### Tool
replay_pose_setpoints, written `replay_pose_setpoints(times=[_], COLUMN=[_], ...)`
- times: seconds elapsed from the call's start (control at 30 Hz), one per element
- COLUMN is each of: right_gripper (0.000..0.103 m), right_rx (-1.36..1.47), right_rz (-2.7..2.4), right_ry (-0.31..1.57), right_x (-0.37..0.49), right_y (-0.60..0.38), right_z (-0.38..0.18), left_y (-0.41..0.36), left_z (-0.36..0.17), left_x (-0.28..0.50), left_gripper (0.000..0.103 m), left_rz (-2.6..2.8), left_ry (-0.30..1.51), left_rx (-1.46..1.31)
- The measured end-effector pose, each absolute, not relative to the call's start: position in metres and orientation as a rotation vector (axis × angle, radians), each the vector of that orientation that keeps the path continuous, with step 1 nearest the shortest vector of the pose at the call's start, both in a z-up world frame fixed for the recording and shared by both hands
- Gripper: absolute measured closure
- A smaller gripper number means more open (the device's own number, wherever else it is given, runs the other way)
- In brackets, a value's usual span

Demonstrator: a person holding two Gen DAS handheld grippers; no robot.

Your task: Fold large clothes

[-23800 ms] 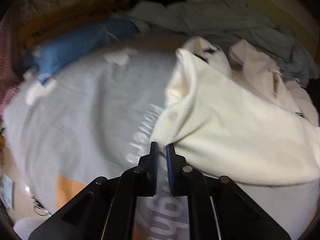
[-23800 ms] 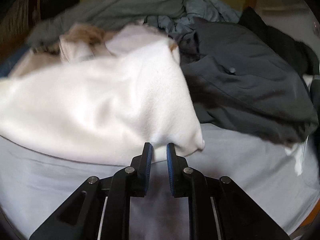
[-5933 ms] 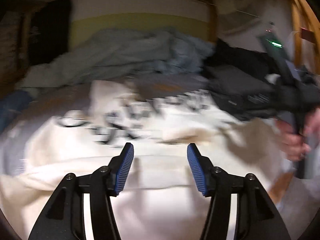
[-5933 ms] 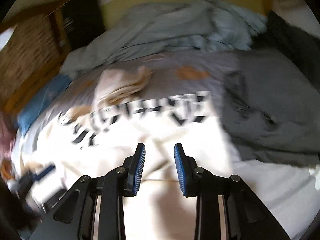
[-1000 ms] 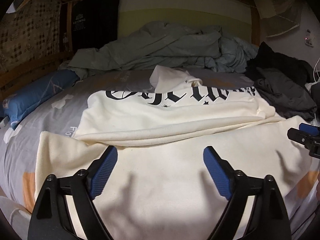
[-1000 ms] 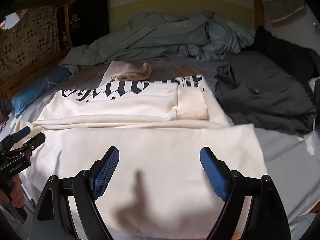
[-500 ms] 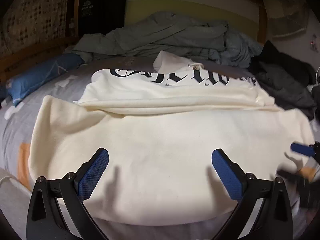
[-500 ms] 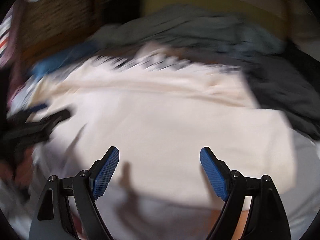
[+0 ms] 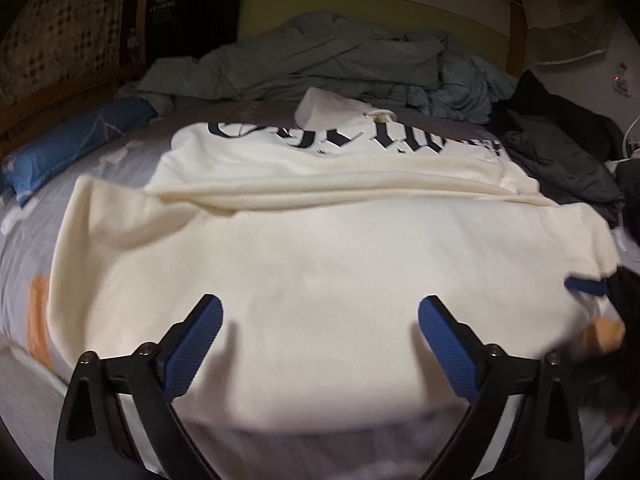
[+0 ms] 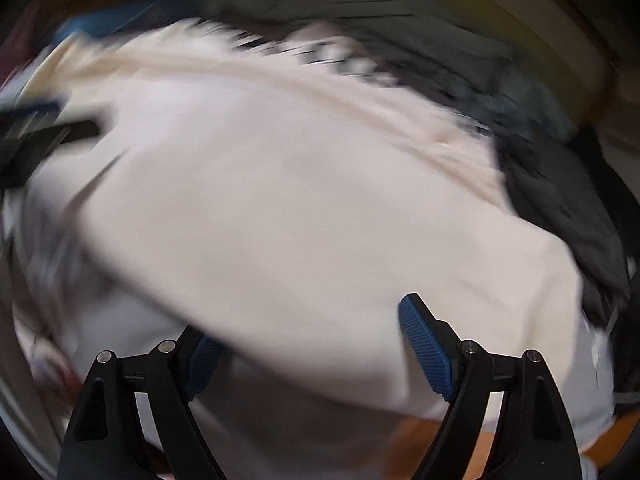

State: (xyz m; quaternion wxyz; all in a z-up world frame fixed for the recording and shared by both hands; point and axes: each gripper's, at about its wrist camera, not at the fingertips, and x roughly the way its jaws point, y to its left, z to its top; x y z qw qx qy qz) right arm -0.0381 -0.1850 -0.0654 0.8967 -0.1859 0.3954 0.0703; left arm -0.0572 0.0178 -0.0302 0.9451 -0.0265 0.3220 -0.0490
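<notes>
Cream sweatshirt (image 9: 320, 248) lies spread across bed (image 9: 24, 240), black lettering at far edge, hood beyond it. Left tool (image 9: 320, 344) over near hem, fingers wide apart, nothing between them. Right tool (image 10: 308, 344) at sweatshirt's right side, fingers also spread wide; view blurred. Grey-green blanket (image 9: 320, 60) bunched at headboard; dark jacket (image 9: 560, 152) right; blue pillow (image 9: 72, 140) left.

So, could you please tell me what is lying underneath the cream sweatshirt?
The cream sweatshirt lies on a grey bedsheet with orange patches, visible around its edges. Whatever sits directly beneath the fabric is covered.
</notes>
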Motion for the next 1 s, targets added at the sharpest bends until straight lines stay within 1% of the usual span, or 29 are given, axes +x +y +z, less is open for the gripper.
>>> replay_pose_setpoints(times=[0.07,0.1,0.17,0.27,0.4,0.5,0.57,0.63,0.7,0.73,0.77,0.8,0.83,0.87,0.9,0.93,0.97,1.0], right_gripper=[0.025,0.026,0.03,0.03,0.03,0.03,0.03,0.03,0.031,0.031,0.035,0.04,0.049,0.054,0.06,0.068,0.074,0.077], right_rx=[-0.317,-0.301,-0.31,-0.288,-0.227,-0.16,-0.171,-0.186,-0.19,-0.188,-0.172,-0.157,-0.139,-0.093,-0.051,-0.031,-0.025,-0.033], right_rz=[0.134,0.117,0.078,0.054,0.031,0.045,0.037,0.023,0.004,-0.024,-0.063,-0.099,-0.113,-0.097,-0.071,-0.057,-0.05,-0.058], right_ry=[0.823,0.816,0.797,0.766,0.72,0.724,0.721,0.718,0.728,0.75,0.78,0.801,0.815,0.818,0.805,0.786,0.737,0.697], right_x=[-0.035,-0.035,-0.035,-0.036,-0.035,-0.03,-0.032,-0.033,-0.035,-0.036,-0.037,-0.038,-0.039,-0.039,-0.04,-0.041,-0.046,-0.05], right_y=[-0.202,-0.209,-0.213,-0.221,-0.237,-0.247,-0.247,-0.246,-0.245,-0.247,-0.252,-0.258,-0.263,-0.27,-0.274,-0.276,-0.276,-0.274], right_z=[-0.058,-0.055,-0.051,-0.042,-0.027,-0.022,-0.021,-0.022,-0.024,-0.028,-0.035,-0.04,-0.043,-0.042,-0.038,-0.033,-0.024,-0.018], left_y=[0.019,0.018,0.011,0.0,-0.017,-0.02,-0.006,0.019,0.045,0.054,0.06,0.062,0.062,0.061,0.058,0.057,0.055,0.055], left_z=[-0.036,-0.039,-0.047,-0.045,-0.05,-0.06,-0.06,-0.061,-0.059,-0.057,-0.055,-0.052,-0.05,-0.046,-0.042,-0.037,-0.031,-0.025], left_x=[-0.07,-0.074,-0.082,-0.089,-0.093,-0.085,-0.079,-0.068,-0.062,-0.061,-0.061,-0.061,-0.061,-0.061,-0.062,-0.062,-0.064,-0.065], left_gripper=[0.006,0.007,0.014,0.02,0.02,0.02,0.02,0.02,0.028,0.042,0.053,0.058,0.066,0.073,0.076,0.082,0.086,0.086], left_rz=[-0.116,-0.128,-0.149,-0.195,-0.2,-0.05,0.105,0.206,0.288,0.308,0.323,0.328,0.328,0.327,0.332,0.339,0.345,0.348], left_ry=[0.671,0.687,0.718,0.727,0.736,0.743,0.723,0.748,0.752,0.749,0.742,0.728,0.713,0.697,0.678,0.657,0.63,0.607], left_rx=[-0.086,-0.091,-0.064,-0.007,0.105,0.19,0.173,0.088,-0.013,-0.038,-0.048,-0.048,-0.046,-0.037,-0.019,-0.007,0.001,0.003])
